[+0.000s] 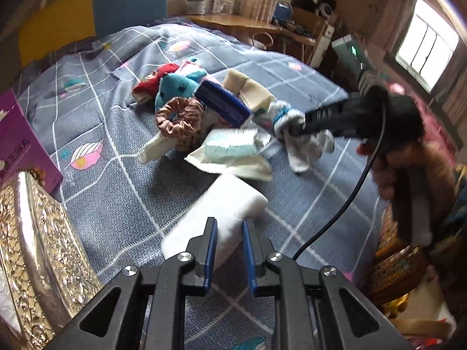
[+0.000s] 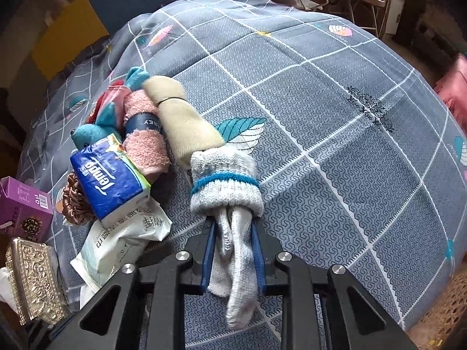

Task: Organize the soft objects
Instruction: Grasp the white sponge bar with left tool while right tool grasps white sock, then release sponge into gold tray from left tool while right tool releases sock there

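Both my grippers point steeply down over the grey quilt (image 2: 335, 134). My left gripper (image 1: 229, 227) pinches one white foam block (image 1: 216, 204); my right gripper (image 2: 233, 230) clamps one white sock (image 2: 230, 192). Beside it: one pink towel (image 2: 146, 143), one tissue pack (image 2: 111, 183), one scrunchie (image 1: 181, 119).

We see a home bedroom: quilted bedspread (image 2: 321, 116) ahead of the fingers, wooden desk (image 1: 233, 23) beyond, curtained window (image 1: 426, 40).
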`<state>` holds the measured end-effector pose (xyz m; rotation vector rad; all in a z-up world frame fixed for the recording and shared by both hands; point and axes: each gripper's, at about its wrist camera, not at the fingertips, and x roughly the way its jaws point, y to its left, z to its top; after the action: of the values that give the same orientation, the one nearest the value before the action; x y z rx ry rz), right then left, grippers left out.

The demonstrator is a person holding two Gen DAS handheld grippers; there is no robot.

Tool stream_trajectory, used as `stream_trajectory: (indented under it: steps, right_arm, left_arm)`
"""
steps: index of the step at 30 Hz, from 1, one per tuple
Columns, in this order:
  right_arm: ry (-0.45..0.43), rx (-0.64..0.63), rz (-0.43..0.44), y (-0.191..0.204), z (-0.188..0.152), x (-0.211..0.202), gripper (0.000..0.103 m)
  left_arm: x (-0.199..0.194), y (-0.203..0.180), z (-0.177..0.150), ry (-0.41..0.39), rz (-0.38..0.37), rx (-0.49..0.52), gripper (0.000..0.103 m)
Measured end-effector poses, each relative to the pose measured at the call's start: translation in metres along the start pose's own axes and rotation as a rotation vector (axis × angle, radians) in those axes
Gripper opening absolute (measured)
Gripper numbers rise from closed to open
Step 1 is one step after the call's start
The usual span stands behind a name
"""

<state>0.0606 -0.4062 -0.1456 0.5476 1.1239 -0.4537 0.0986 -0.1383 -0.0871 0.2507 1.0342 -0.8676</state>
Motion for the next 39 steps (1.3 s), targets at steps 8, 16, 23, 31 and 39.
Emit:
stream_trajectory:
  steps: [8,16,23,31,39]
  right_arm:
    - [-0.002,0.006,0.003,0.000,-0.001,-0.002,0.022]
    - [-0.043,-0.010,0.000,0.003,0.005,-0.007,0.018]
    - [-0.064,-0.016,0.009,0.000,0.005,-0.018,0.018]
    - [-0.094,-0.036,0.007,0.003,0.005,-0.024,0.018]
    - [-0.125,-0.063,0.009,0.009,0.006,-0.028,0.018]
  left_arm:
    - [-0.023,0.004,0.009,-0.014,-0.042,-0.035,0.009]
    - [-0.022,-0.013,0.007,-0.046,0.014,0.014,0.007]
    - [-0.054,0.009,0.056,-0.128,-0.005,-0.044,0.007]
    - [-0.126,0.105,0.130,-0.275,0.212,-0.205,0.007]
    - [-0.201,0.234,0.047,-0.337,0.460,-0.457,0.007]
